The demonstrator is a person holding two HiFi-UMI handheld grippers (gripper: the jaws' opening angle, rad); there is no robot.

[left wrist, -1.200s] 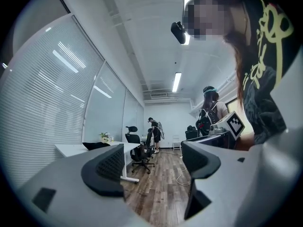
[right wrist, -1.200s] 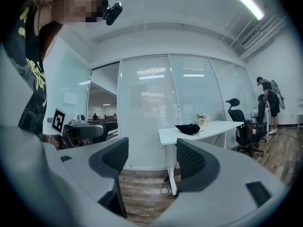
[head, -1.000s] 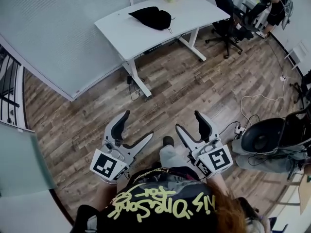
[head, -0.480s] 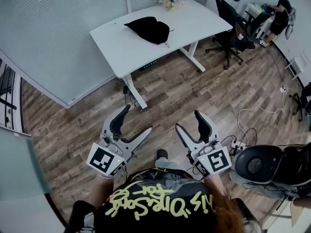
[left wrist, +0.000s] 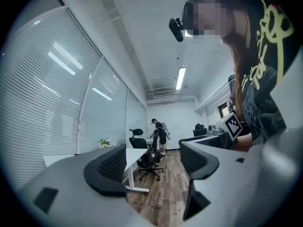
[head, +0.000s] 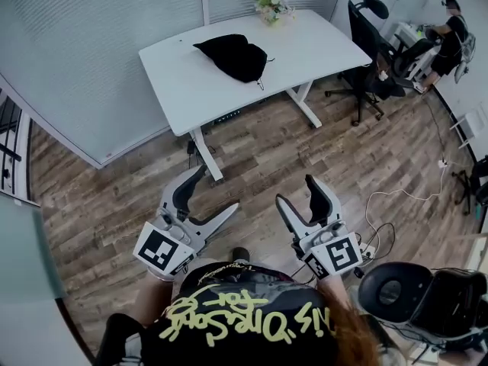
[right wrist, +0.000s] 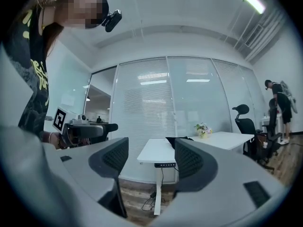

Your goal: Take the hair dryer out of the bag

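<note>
A black bag (head: 235, 56) lies on the white table (head: 305, 48) at the far side of the wood floor; it shows small and dark on the tabletop (right wrist: 170, 139) in the right gripper view. No hair dryer is visible. My left gripper (head: 213, 193) and right gripper (head: 297, 191) are held level in front of my body, well short of the table. Both are open. The left gripper's jaws (left wrist: 154, 162) have just been closing slightly, with nothing between them. The right gripper (right wrist: 150, 159) frames the table's near end between its empty jaws.
A small flower pot (head: 273, 6) stands at the table's far edge. Black office chairs (head: 366, 29) stand to the table's right, where a person (head: 450, 40) is at a desk. Another black chair (head: 427, 300) is close at my right. Cables (head: 396, 197) lie on the floor. Glass walls with blinds run behind the table.
The table and bag have come nearer and lower in the head view. Both grippers keep their pose before my body.
</note>
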